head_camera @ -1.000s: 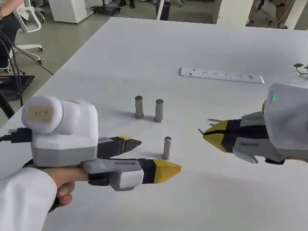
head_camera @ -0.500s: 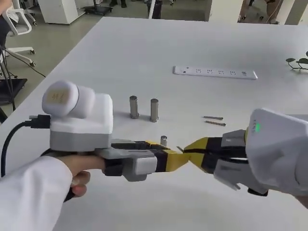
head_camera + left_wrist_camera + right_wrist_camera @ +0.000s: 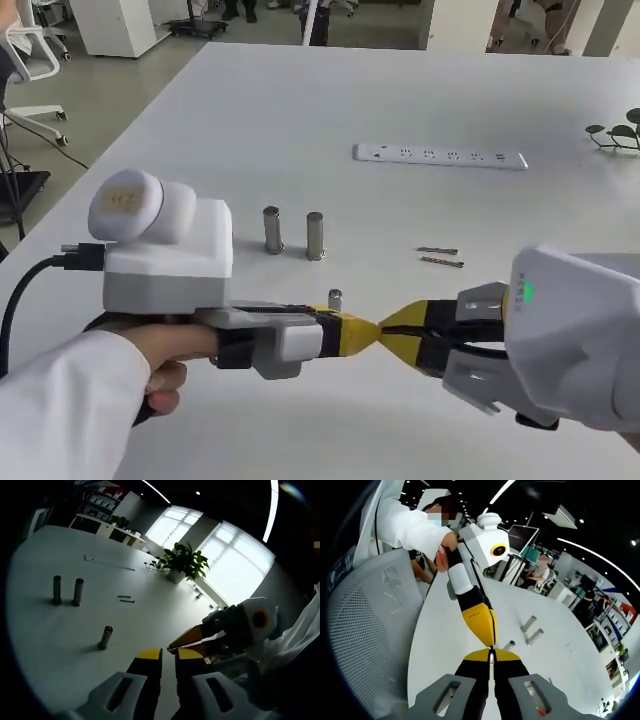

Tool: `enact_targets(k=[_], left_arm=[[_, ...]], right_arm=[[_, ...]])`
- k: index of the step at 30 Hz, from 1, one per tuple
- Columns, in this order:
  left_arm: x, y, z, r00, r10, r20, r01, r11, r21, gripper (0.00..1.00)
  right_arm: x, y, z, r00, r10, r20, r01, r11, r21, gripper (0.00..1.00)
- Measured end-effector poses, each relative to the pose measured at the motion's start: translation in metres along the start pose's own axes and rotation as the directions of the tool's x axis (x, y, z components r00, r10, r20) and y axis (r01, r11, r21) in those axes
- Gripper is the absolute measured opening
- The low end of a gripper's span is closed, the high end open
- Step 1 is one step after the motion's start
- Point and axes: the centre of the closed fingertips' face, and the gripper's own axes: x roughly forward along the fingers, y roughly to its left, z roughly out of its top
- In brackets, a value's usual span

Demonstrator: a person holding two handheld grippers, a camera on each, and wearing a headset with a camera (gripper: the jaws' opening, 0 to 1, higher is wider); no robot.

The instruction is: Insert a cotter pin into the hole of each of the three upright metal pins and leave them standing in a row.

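The right gripper [image 3: 491, 655] nips a thin cotter pin [image 3: 491, 667] in almost closed jaws; the left gripper [image 3: 367, 334] meets it tip to tip, jaws narrow, its hold on the pin unclear; one metal pin [image 3: 335, 299] stands just behind the tips; two farther pins [image 3: 271, 229] stand side by side; spare cotter pins [image 3: 438, 251] lie on the table [image 3: 300, 120].

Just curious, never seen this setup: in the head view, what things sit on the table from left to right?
Left metal pin → middle metal pin → nearer metal pin → two cotter pins lying flat → plant at the right edge. The power strip spans several, so it is left out.
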Motion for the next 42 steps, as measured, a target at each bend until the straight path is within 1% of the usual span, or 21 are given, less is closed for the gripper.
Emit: enact_targets(k=[4, 5, 7, 11, 15, 16, 20, 23, 24, 25, 26, 28, 29, 30, 32, 35, 42], left_arm=[[0.001, -0.002, -0.002, 0.9998, -0.008, -0.017, 0.008, 1.000, -0.004, 0.05], [0.001, -0.003, -0.003, 0.9996, -0.012, -0.024, 0.012, 1.000, -0.002, 0.04], [0.001, -0.004, -0.004, 0.9995, -0.018, -0.027, 0.018, 1.000, 0.000, 0.02], [-0.001, -0.003, -0.006, 0.9990, -0.016, -0.042, 0.016, 1.000, 0.003, 0.01], [-0.002, -0.001, -0.010, 0.9974, 0.002, -0.072, 0.000, 1.000, 0.031, 0.01], [-0.002, -0.001, -0.011, 0.9969, 0.009, -0.078, -0.005, 0.999, 0.049, 0.00], [-0.003, 0.000, -0.011, 0.9970, 0.021, -0.074, -0.016, 0.998, 0.060, 0.00], [-0.004, 0.000, -0.011, 0.9970, 0.019, -0.075, -0.015, 0.999, 0.051, 0.00], [-0.004, 0.000, -0.012, 0.9968, 0.018, -0.078, -0.014, 0.999, 0.049, 0.00], [-0.004, 0.000, -0.014, 0.9959, 0.018, -0.089, -0.013, 0.998, 0.058, 0.00], [-0.004, 0.000, -0.015, 0.9958, 0.020, -0.089, -0.015, 0.998, 0.057, 0.00], [-0.004, -0.003, -0.014, 0.9971, 0.007, -0.076, -0.002, 0.998, 0.061, 0.00], [-0.004, -0.003, -0.012, 0.9980, 0.007, -0.063, -0.004, 0.998, 0.055, 0.00], [-0.004, -0.003, -0.012, 0.9981, 0.005, -0.061, -0.002, 0.999, 0.051, 0.00], [-0.005, -0.002, -0.013, 0.9977, 0.011, -0.067, -0.008, 0.999, 0.041, 0.00], [-0.006, 0.000, -0.012, 0.9983, 0.012, -0.058, -0.011, 1.000, 0.024, 0.00], [-0.005, -0.004, -0.016, 0.9972, -0.014, -0.073, 0.014, 1.000, -0.004, 0.00]], right_arm=[[0.000, 0.002, 0.002, 1.0000, 0.006, 0.001, -0.006, 1.000, -0.015, 0.00], [0.001, 0.002, 0.003, 1.0000, 0.004, 0.001, -0.004, 1.000, -0.030, 0.00], [0.001, 0.003, 0.003, 1.0000, 0.007, -0.002, -0.007, 0.999, -0.036, 0.00], [0.001, 0.005, 0.003, 0.9998, 0.019, -0.002, -0.019, 0.999, -0.047, 0.00], [0.002, 0.009, 0.003, 0.9994, 0.035, -0.008, -0.035, 0.997, -0.063, 0.00], [0.003, 0.009, 0.003, 0.9992, 0.038, -0.008, -0.039, 0.997, -0.063, 0.00], [0.003, 0.010, 0.003, 0.9992, 0.040, -0.009, -0.040, 0.997, -0.061, 0.00], [0.003, 0.010, 0.003, 0.9990, 0.045, -0.006, -0.045, 0.997, -0.060, 0.00], [0.003, 0.011, 0.002, 0.9987, 0.050, -0.007, -0.051, 0.997, -0.060, 0.00], [0.003, 0.010, 0.001, 0.9989, 0.045, -0.010, -0.046, 0.997, -0.061, 0.00], [0.002, 0.008, 0.000, 0.9991, 0.039, -0.018, -0.040, 0.997, -0.067, 0.00], [0.002, 0.007, -0.004, 0.9987, 0.044, -0.027, -0.046, 0.997, -0.063, 0.00], [0.002, 0.008, -0.004, 0.9986, 0.048, -0.023, -0.050, 0.996, -0.068, 0.00], [0.002, 0.008, -0.004, 0.9983, 0.054, -0.019, -0.055, 0.996, -0.065, 0.00], [0.001, 0.007, -0.004, 0.9985, 0.050, -0.021, -0.051, 0.996, -0.069, 0.00], [0.002, 0.007, -0.004, 0.9986, 0.046, -0.026, -0.048, 0.996, -0.069, 0.00], [0.004, 0.008, -0.003, 0.9983, 0.047, -0.034, -0.049, 0.995, -0.086, 0.00]])
